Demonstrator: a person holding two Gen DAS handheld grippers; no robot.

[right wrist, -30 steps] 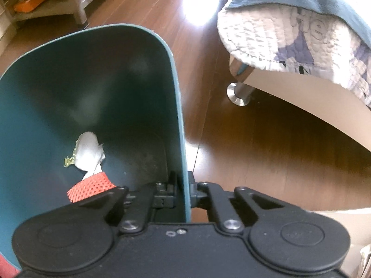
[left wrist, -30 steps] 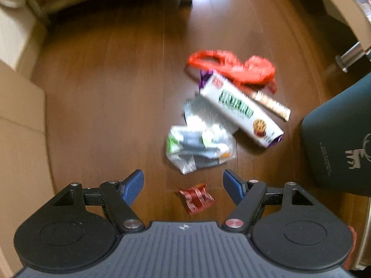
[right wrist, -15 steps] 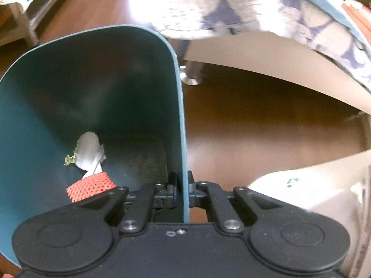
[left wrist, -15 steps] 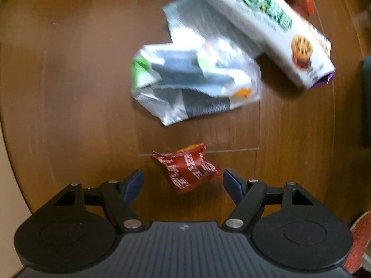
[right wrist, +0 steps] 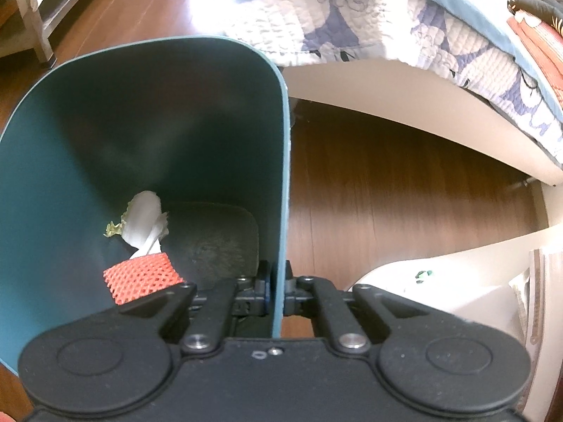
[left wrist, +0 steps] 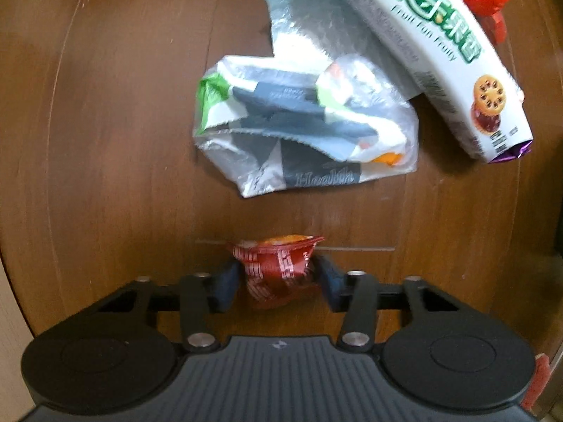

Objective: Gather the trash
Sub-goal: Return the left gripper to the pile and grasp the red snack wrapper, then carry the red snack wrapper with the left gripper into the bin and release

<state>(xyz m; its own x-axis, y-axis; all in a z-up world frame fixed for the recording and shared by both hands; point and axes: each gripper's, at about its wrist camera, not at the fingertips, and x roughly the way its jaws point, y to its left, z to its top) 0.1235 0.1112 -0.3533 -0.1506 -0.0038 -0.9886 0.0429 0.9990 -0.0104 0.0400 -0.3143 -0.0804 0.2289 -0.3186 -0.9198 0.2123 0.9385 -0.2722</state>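
Teal bin [right wrist: 88,161] holds tissue [right wrist: 144,218], orange netting [right wrist: 140,276].

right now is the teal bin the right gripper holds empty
No: inside the teal bin lie an orange foam net and a crumpled white tissue, while the right gripper clamps its wall.

Brown wood floor [left wrist: 105,140], bed [right wrist: 404,81] with white base and blue-patterned white quilt [right wrist: 369,31] hanging over its edge, pale wooden shelf [right wrist: 38,35] at far left, folded striped cloth [right wrist: 538,35] at right
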